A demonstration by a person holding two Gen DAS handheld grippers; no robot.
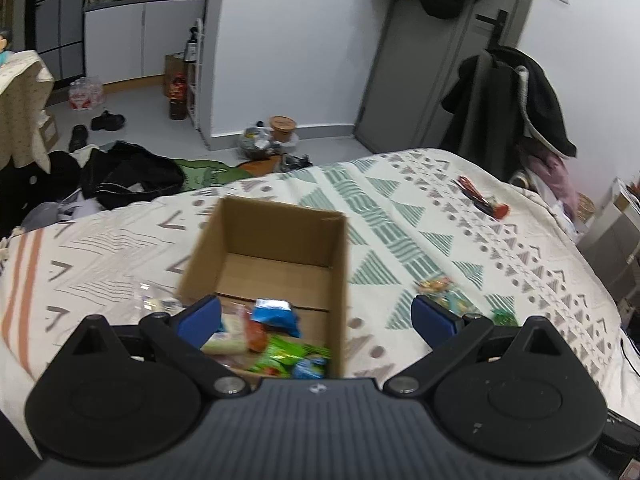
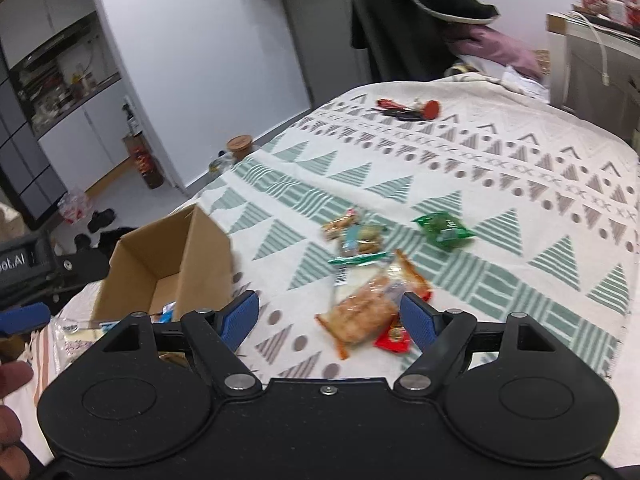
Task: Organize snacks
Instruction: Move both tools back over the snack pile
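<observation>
The left tongs [image 1: 316, 318] stand spread wide with nothing between their blue, flat-faced pads, poised over the near end of an open cardboard box [image 1: 276, 256] that sits on the bed [image 1: 460, 240]. The box is plain brown corrugated board with upright walls and a bare far half; in its near end lie crinkled foil and plastic snack packets: a blue packet [image 1: 276, 314], a bright green packet [image 1: 288, 354], a pale one with an orange-red one beside it. The right tongs [image 2: 330, 318] are likewise wide apart and hold nothing, hovering just above a loose heap of snacks on the bedspread to the right of the box [image 2: 172, 256]. Nearest, between the pads, is a clear wrapper of orange-brown baked pieces [image 2: 360, 316], partly overlapping a small red packet [image 2: 394, 338]; beyond them lie a white wrapper with a green end strip [image 2: 356, 276], a pack of brownish biscuits [image 2: 364, 240] and an orange wrapper touching it. A glossy green pouch [image 2: 442, 228] lies apart to the right. The bedspread is a woven cream cloth printed with green striped triangles and grey triangles and dots. A red and black object [image 2: 408, 110] lies at the far end of the bed; what it is cannot be told. Print on the packets is too blurred to read.
</observation>
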